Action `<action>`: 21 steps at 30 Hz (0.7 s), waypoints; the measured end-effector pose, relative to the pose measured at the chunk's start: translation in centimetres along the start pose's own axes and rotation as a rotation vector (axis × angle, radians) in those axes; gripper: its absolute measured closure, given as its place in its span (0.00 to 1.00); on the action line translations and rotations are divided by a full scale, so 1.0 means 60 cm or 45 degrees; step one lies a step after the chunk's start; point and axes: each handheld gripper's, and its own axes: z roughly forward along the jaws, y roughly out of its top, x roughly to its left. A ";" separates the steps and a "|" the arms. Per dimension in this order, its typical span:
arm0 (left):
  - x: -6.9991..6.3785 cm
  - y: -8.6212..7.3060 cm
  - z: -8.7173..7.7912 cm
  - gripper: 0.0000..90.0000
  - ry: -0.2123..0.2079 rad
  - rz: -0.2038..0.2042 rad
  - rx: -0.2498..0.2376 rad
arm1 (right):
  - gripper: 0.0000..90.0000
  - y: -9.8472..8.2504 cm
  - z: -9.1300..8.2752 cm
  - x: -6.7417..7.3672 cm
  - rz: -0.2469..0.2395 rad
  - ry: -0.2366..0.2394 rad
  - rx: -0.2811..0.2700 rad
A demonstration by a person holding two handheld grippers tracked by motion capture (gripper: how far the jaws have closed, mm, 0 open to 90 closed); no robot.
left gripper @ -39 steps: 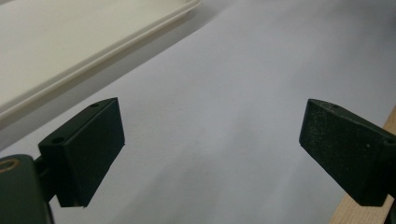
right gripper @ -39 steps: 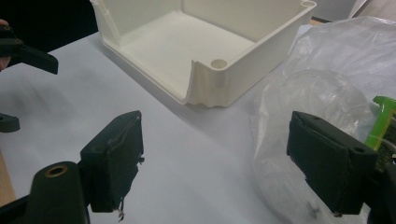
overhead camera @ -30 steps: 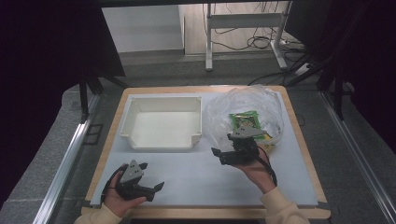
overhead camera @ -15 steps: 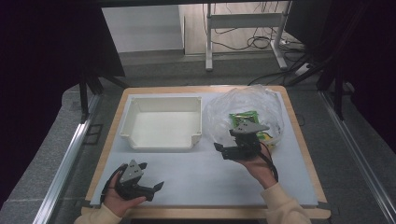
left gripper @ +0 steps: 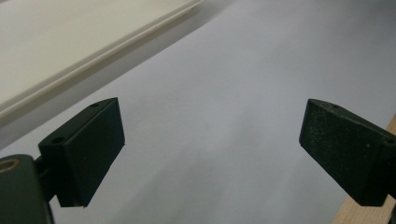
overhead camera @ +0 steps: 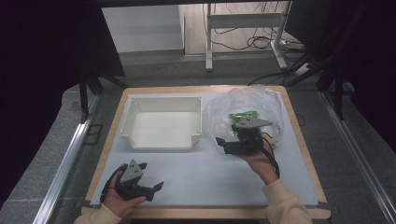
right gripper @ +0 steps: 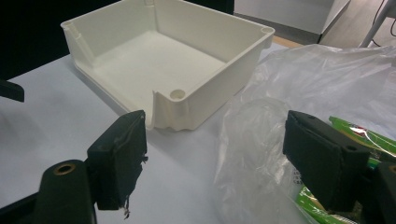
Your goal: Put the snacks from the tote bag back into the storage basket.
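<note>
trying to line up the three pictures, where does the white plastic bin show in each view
High view: the white plastic bin sits at upper left of the table, left of the clear plastic bag.
Left gripper view: one pale edge of the bin crosses the upper left corner.
Right gripper view: the bin is at top centre, beyond the open jaws, with the bag to its right.
Shared landmark: the bin's notched front wall beside the bag.

An empty, cream, rectangular plastic tray (overhead camera: pixel 161 123) sits on the white-topped, wood-edged bench (overhead camera: pixel 196 182); black cables (overhead camera: pixel 247 44) trail across the floor beyond.
</note>
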 end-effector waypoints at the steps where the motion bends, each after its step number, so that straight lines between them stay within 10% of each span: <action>1: 0.000 0.000 0.000 0.07 0.000 0.000 0.000 | 0.25 0.000 0.000 -0.001 0.002 -0.003 0.001; 21: 0.001 -0.001 -0.001 0.07 0.002 0.004 0.001 | 0.25 0.009 0.005 -0.024 0.031 -0.029 0.001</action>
